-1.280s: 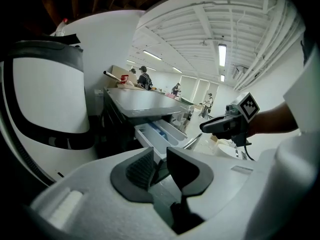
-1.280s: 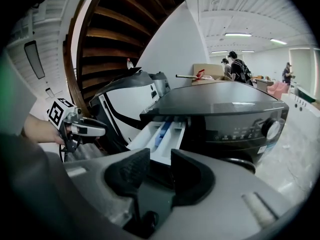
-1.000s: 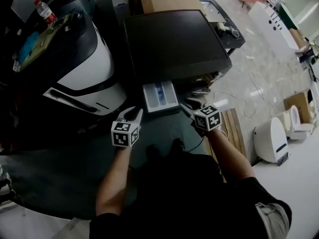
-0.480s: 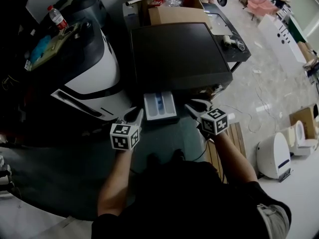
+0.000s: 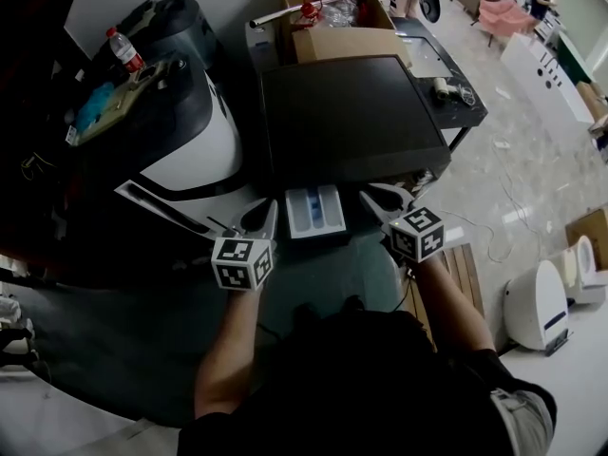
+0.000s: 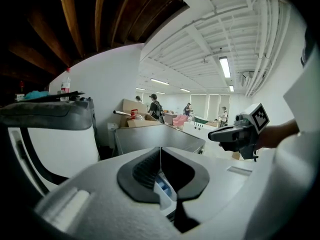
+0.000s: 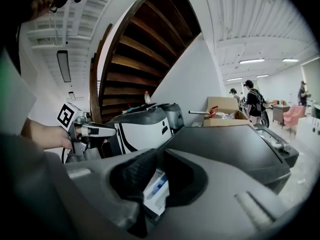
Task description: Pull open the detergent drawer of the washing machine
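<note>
The washing machine (image 5: 351, 117) has a dark flat top. Its white detergent drawer (image 5: 314, 212) with blue inside sticks out of the front, pulled open. My left gripper (image 5: 264, 217) hovers just left of the drawer. Its jaws are closing, their tips meet and nothing is between them (image 6: 160, 150). My right gripper (image 5: 378, 198) hovers just right of the drawer. Its jaws are closing to a narrow gap, also with nothing in it (image 7: 160, 154). Neither gripper touches the drawer, which shows below both pairs of jaws (image 6: 163, 188) (image 7: 155, 188).
A black-and-white machine (image 5: 195, 150) stands left of the washer, with a bottle (image 5: 123, 47) and clutter on top. Cardboard boxes (image 5: 332, 27) sit behind it. A wooden pallet (image 5: 465, 274), a cable and a white appliance (image 5: 537, 302) are at the right.
Both grippers have lifted beside the drawer and their jaws have narrowed. The drawer stays pulled out.
</note>
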`<move>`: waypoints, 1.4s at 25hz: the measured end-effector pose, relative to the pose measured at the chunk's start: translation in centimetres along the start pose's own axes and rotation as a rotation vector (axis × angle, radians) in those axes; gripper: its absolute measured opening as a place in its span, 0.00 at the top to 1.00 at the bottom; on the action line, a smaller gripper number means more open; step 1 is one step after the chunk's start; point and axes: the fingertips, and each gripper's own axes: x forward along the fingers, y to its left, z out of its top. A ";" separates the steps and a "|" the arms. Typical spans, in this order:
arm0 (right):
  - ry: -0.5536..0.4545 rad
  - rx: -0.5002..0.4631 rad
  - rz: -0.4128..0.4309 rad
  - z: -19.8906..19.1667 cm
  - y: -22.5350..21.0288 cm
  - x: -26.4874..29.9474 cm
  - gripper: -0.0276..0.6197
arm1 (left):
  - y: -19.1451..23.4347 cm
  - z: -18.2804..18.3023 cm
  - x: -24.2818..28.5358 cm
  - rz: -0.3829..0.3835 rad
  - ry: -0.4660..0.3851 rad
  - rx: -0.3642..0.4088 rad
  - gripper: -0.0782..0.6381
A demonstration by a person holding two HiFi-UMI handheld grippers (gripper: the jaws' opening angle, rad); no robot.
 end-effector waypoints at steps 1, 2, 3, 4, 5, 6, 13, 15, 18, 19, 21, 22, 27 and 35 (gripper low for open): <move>-0.016 -0.005 0.004 0.7 0.3 -0.1 0.89 | 0.0 0.7 -0.3 0.007 -0.017 0.004 0.87; -0.032 -0.008 0.009 1.4 0.7 -0.2 0.91 | 0.1 1.5 -0.6 0.014 -0.035 0.007 0.87; -0.048 -0.011 0.014 2.2 1.1 -0.3 0.93 | 0.2 2.2 -1.0 0.021 -0.052 0.011 0.88; -0.063 -0.013 0.020 2.8 1.4 -0.4 0.94 | 0.3 2.9 -1.4 0.029 -0.068 0.014 0.88; -0.077 -0.014 0.026 3.4 1.8 -0.5 0.95 | 0.5 3.5 -1.9 0.037 -0.083 0.017 0.88; -0.091 -0.016 0.032 4.0 2.2 -0.6 0.95 | 0.6 4.0 -2.3 0.045 -0.099 0.019 0.88; -0.183 -0.046 0.065 7.2 3.7 -1.8 0.95 | 1.7 5.7 -4.5 0.105 -0.171 0.016 0.88; -0.197 -0.060 0.059 8.0 3.7 -2.0 0.95 | 2.1 6.0 -4.7 0.113 -0.176 0.010 0.88; -0.214 -0.079 0.059 8.9 3.6 -1.9 0.95 | 2.5 6.2 -4.8 0.124 -0.183 0.009 0.88; -0.219 -0.084 0.065 9.0 3.7 -1.9 0.95 | 2.5 6.2 -4.7 0.124 -0.184 0.010 0.88; -0.223 -0.092 0.083 9.1 4.1 -1.7 0.95 | 2.5 6.3 -4.5 0.121 -0.186 0.011 0.88; -0.221 -0.097 0.090 9.0 4.3 -1.7 0.95 | 2.4 6.3 -4.5 0.120 -0.185 0.012 0.88; -0.204 -0.109 0.091 8.4 4.5 -1.4 0.95 | 2.3 6.2 -4.1 0.116 -0.179 0.015 0.88; -0.222 -0.097 0.077 9.1 3.9 -1.1 0.95 | 2.4 6.3 -3.4 0.115 -0.169 0.016 0.88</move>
